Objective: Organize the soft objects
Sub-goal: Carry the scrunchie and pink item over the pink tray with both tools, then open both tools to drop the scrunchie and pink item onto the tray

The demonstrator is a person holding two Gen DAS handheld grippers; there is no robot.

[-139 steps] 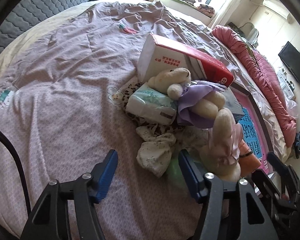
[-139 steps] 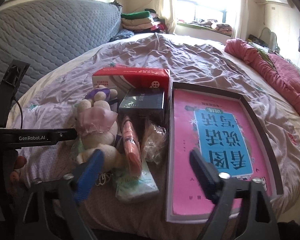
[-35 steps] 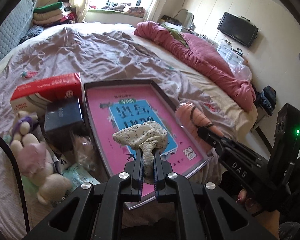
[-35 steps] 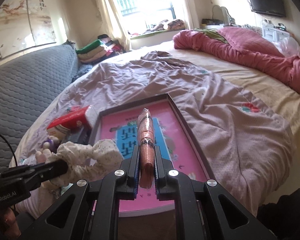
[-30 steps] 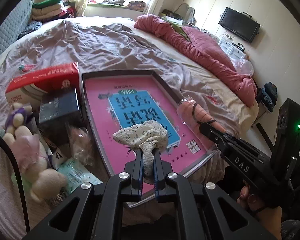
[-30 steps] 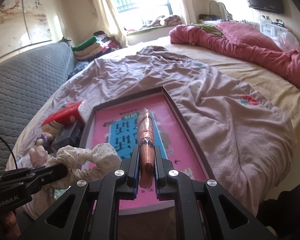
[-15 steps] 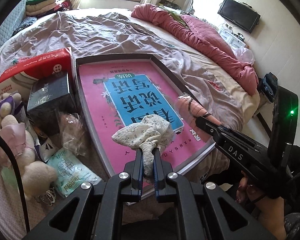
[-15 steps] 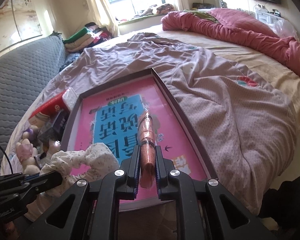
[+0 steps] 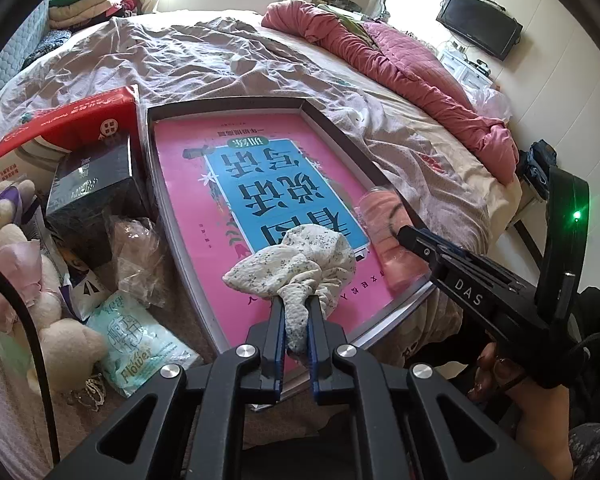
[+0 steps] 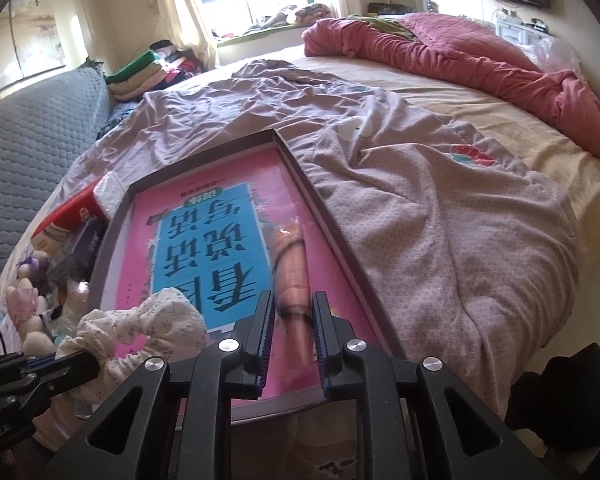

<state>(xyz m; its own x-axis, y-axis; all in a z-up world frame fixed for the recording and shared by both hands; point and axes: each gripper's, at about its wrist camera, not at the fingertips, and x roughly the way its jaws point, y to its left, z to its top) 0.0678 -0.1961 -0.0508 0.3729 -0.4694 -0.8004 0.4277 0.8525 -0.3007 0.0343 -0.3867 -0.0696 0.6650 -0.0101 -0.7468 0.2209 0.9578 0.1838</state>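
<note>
Left wrist: gripper [image 9: 296, 330] pinching crumpled floral cloth [image 9: 296, 268]; soft, puffy.

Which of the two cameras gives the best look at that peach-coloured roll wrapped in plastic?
The right wrist view: the peach roll runs lengthwise between the opening jaws of the right gripper, lying on the pink book. The left wrist view shows it sideways, partly hidden.

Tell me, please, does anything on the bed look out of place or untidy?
Yes. Left of the tray, the things lie in a jumbled heap: the plush toy, a tissue pack, a crumpled bag and a dark box against the tilted red carton. The pink quilt is bunched up.
</note>
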